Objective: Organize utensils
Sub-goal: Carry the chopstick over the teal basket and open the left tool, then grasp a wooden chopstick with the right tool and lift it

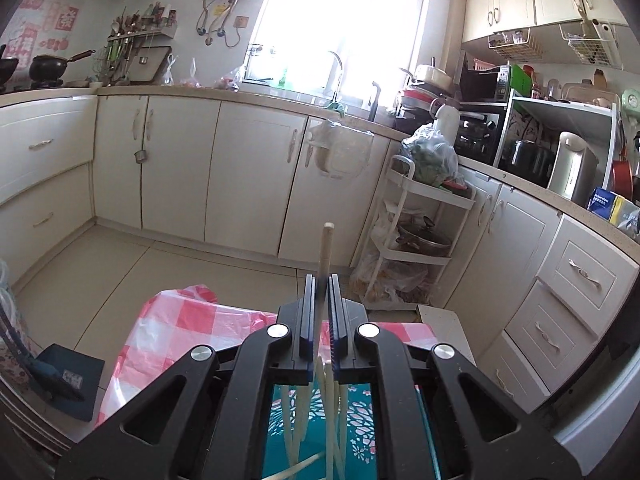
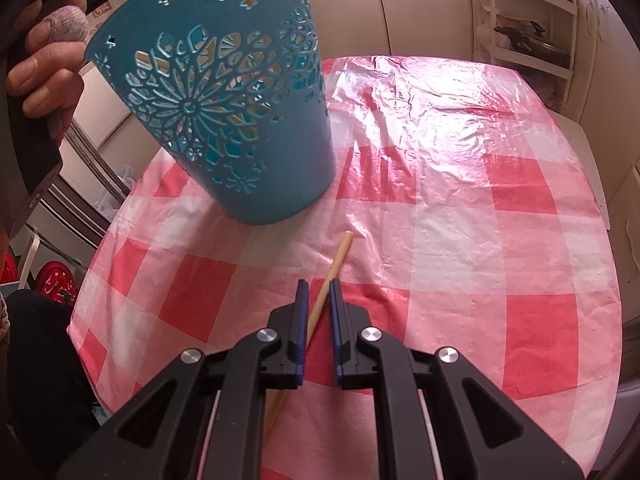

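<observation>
My left gripper is shut on a pale wooden chopstick that stands upright between its fingers, above a teal cut-out holder holding several chopsticks. In the right wrist view the same teal holder stands on the pink checked tablecloth. My right gripper is down at the cloth with its jaws a little apart around a chopstick that lies flat; the right finger touches it, the left does not.
The table's far edge meets a white cart. Kitchen cabinets, a white cart and a counter crowded with appliances lie ahead of the left gripper. A hand grips the left handle.
</observation>
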